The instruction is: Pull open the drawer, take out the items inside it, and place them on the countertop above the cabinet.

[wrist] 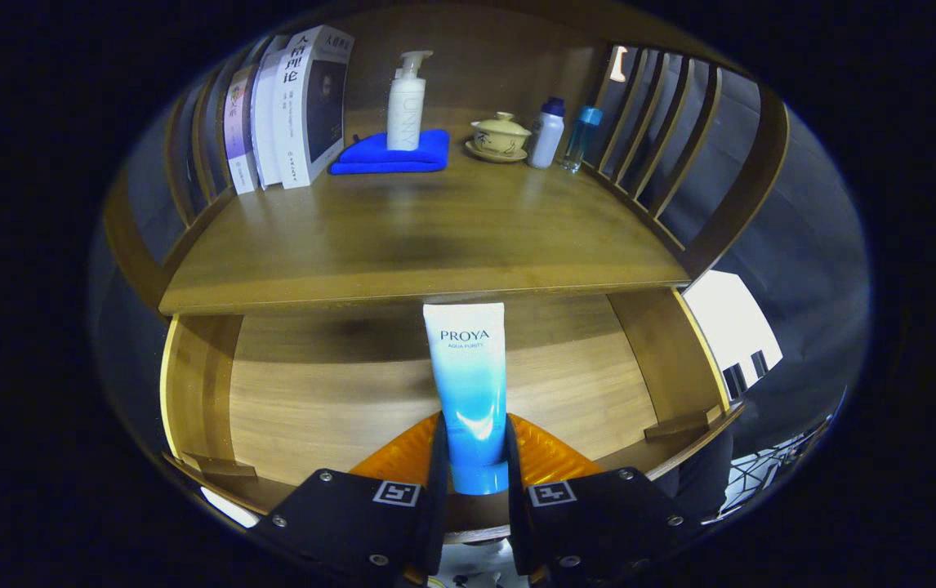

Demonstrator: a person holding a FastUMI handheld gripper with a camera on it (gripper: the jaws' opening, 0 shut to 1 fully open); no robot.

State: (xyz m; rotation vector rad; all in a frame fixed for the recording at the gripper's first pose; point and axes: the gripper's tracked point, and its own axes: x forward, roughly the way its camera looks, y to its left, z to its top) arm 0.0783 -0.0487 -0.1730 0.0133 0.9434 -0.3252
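over the open drawer [198, 392], both fingers [435, 457] grip one tube [468, 384]; countertop [435, 237] holds three books [288, 114].

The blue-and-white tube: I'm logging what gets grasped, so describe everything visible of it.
The blue-and-white squeeze tube looks like soft plastic, white at its flat crimped end, fading to glossy blue near the cap. It points away from the hand-held gripper, whose two fingers press its lower sides. It sits above the open wooden drawer, its far end reaching the countertop edge.

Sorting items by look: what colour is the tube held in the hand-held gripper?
White fading to blue, in the gripper view: tube.
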